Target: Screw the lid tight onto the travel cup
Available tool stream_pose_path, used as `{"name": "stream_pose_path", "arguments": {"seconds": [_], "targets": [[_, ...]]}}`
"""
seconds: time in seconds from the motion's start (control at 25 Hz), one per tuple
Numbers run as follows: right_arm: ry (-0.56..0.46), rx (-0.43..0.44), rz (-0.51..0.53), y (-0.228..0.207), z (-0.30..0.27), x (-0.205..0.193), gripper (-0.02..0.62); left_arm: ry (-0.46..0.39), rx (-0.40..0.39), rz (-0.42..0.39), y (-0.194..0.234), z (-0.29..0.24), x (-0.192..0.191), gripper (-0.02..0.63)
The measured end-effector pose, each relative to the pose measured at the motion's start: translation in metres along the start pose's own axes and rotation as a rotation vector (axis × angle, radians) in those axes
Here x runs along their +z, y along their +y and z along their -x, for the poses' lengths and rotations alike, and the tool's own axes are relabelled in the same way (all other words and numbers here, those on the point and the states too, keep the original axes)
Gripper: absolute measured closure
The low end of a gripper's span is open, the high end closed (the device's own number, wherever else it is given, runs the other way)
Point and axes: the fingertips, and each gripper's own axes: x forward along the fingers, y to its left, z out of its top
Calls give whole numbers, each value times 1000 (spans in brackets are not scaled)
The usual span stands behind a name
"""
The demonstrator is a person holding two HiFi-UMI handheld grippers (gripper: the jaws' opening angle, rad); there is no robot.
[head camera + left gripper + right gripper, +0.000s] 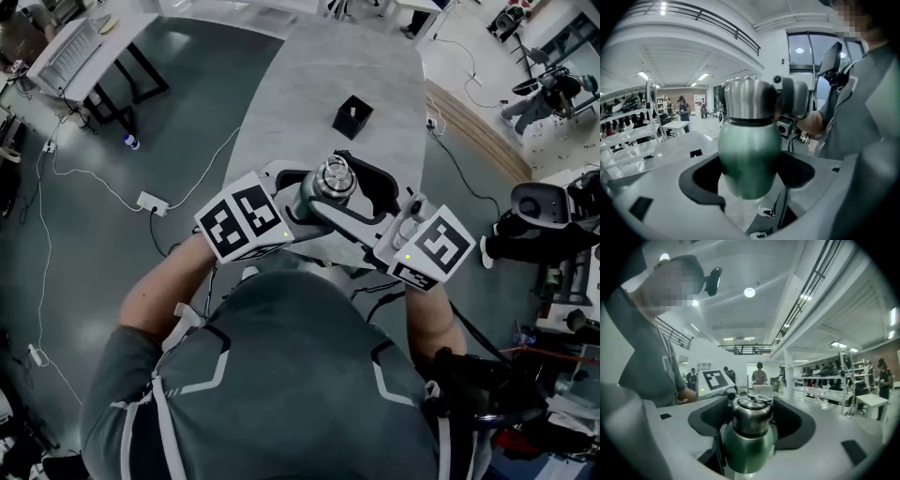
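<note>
The travel cup [309, 199] has a green body [749, 159] and a steel lid [751, 414] sitting on top of it. It hangs in the air in front of the person, above the near end of the table. My left gripper [302, 202] [750, 177] is shut on the green body, with dark pads on either side of it. My right gripper [349, 192] [752, 422] reaches in from the other side and stands open around the lid, and a dark gap shows on each side between pad and lid. The lid [335, 178] faces up in the head view.
A long grey table [319, 84] runs away from me with a small black box [352, 115] on it. Cables and a power strip [150, 202] lie on the floor at left. A desk [80, 52] stands far left, and equipment [553, 216] crowds the right.
</note>
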Motion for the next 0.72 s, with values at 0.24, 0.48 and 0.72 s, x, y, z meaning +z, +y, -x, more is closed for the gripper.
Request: {"name": "stream_pose_path", "arguments": {"seconds": [0.24,0.48,0.72], "targets": [[-33,370,-18,22,17,22,278,-82,-224,-48,-30,14,18,238],[-28,497,19,35,17,27,297,-66,-288,-101,-43,18,22,238],[8,-16,8,-7,1,4,301,35,25,-56,5,4,3,238]]}}
